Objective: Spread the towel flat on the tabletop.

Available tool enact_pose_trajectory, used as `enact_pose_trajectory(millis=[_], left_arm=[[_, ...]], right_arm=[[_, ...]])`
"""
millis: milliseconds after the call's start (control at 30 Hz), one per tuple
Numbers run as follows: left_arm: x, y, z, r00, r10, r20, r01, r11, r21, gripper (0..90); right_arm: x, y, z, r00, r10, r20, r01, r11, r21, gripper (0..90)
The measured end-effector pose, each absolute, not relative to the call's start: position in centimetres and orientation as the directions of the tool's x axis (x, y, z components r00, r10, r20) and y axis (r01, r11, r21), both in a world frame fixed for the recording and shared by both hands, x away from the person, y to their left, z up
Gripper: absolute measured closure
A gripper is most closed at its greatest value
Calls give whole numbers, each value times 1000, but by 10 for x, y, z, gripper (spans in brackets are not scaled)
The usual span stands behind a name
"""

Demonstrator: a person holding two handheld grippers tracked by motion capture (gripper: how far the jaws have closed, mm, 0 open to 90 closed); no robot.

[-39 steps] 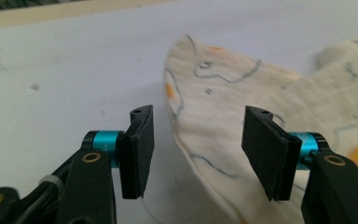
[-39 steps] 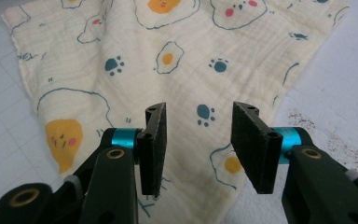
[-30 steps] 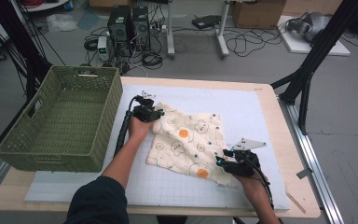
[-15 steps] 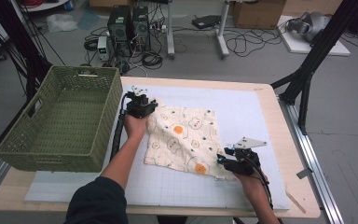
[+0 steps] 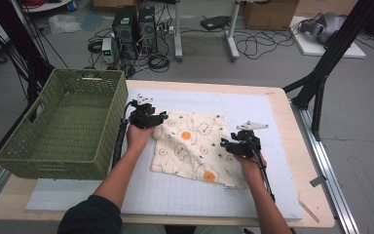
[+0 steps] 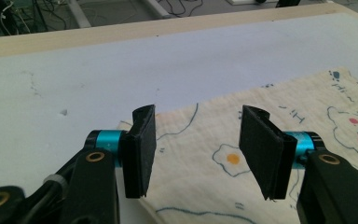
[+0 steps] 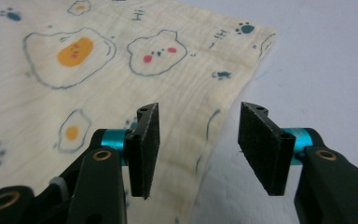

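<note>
A cream cloth (image 5: 195, 146) printed with fried eggs and bears lies spread flat on the white mat (image 5: 258, 109). My left gripper (image 5: 159, 117) hovers at the cloth's far left corner. In the left gripper view, my left gripper (image 6: 196, 154) has its jaws apart, just opened, with only the cloth's corner (image 6: 307, 112) below them. My right gripper (image 5: 227, 145) sits over the cloth's right edge. In the right gripper view, my right gripper (image 7: 198, 144) has also just been opening. Its pads press on nothing, and the cloth's edge (image 7: 121, 60) runs beneath them.
A large green woven basket (image 5: 90, 74) stands at the table's left, close beside my left arm. The wooden table edge (image 5: 297, 146) borders the mat on the right. Black stand legs (image 5: 321, 78) rise beyond the right corner.
The left gripper let go of the cloth's corner and opened. The cloth, rumpled before, now lies flat. The right gripper slid farther away along the cloth's right edge and opened wider.
</note>
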State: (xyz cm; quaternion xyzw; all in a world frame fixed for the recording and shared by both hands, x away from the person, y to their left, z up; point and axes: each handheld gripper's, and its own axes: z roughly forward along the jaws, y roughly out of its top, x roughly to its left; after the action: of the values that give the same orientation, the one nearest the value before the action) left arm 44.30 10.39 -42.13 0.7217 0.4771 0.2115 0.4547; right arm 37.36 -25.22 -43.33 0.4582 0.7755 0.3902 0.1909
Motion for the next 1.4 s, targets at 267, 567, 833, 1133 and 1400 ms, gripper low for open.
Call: enact_pose_trajectory(millis=[267, 567, 833, 1133, 1400], left_arm=[[440, 104, -418, 484, 864, -138, 497, -142, 856, 450], [436, 103, -417, 501, 851, -157, 508, -143, 850, 426], [421, 108, -431, 513, 841, -170, 503, -134, 854, 429], [410, 114, -446, 532, 819, -213, 546, -140, 826, 408], [411, 105, -452, 559, 801, -213, 573, -187, 798, 404]], right_arm=[[403, -246, -448, -517, 855, 33, 576, 319, 753, 834], [408, -267, -445, -356, 933, -54, 608, 275, 745, 867], [403, -274, -439, -349, 937, 5, 610, 223, 760, 709], [387, -278, -423, -402, 914, 46, 572, 211, 793, 560], [359, -288, -416, -461, 887, 33, 552, 257, 793, 509]])
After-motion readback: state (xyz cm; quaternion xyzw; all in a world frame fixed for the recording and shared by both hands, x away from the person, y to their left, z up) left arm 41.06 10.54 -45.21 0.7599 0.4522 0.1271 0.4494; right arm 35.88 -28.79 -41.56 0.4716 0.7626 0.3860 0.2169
